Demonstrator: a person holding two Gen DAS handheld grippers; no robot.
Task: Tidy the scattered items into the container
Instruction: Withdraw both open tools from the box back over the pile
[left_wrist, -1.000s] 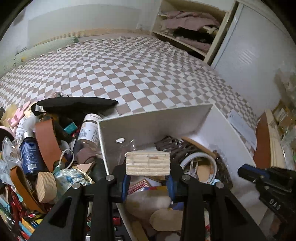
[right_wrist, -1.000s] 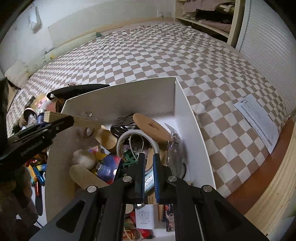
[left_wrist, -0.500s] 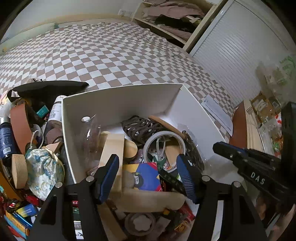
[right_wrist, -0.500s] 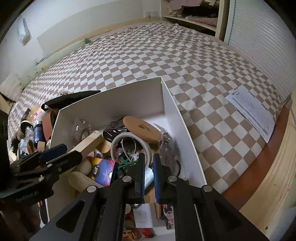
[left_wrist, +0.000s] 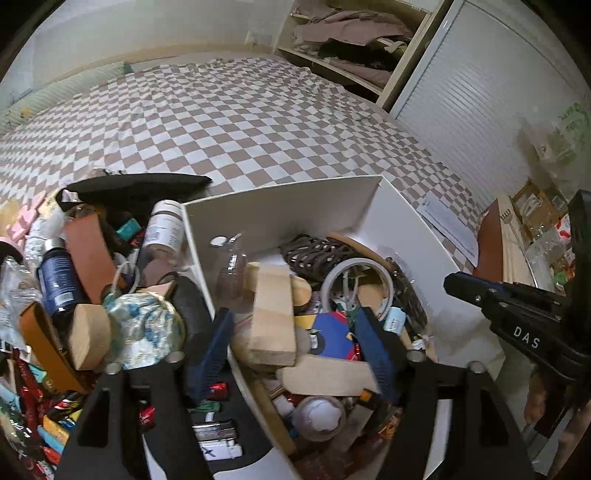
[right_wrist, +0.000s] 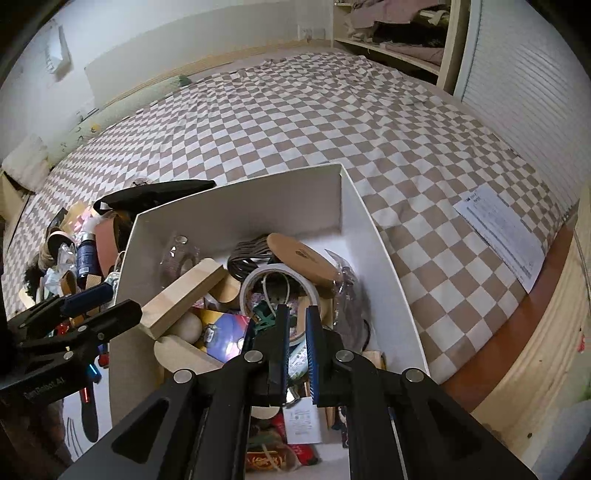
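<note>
Since a second ago my left gripper (left_wrist: 291, 343) has let the wooden block (left_wrist: 271, 314) drop inside the white box (left_wrist: 280, 199), jaws opening and empty, right gripper (right_wrist: 295, 343) shut on nothing; it looks stiff, light, best pinched across its long flat faces

A big bed (left_wrist: 229, 122) with a brown and white checked cover (right_wrist: 332, 122) fills the room. Far behind it is a plain white wall (right_wrist: 184, 33). On the far right stands an open shelf (left_wrist: 354, 48) full of folded clothes, next to a white ribbed door (left_wrist: 480, 103).
</note>
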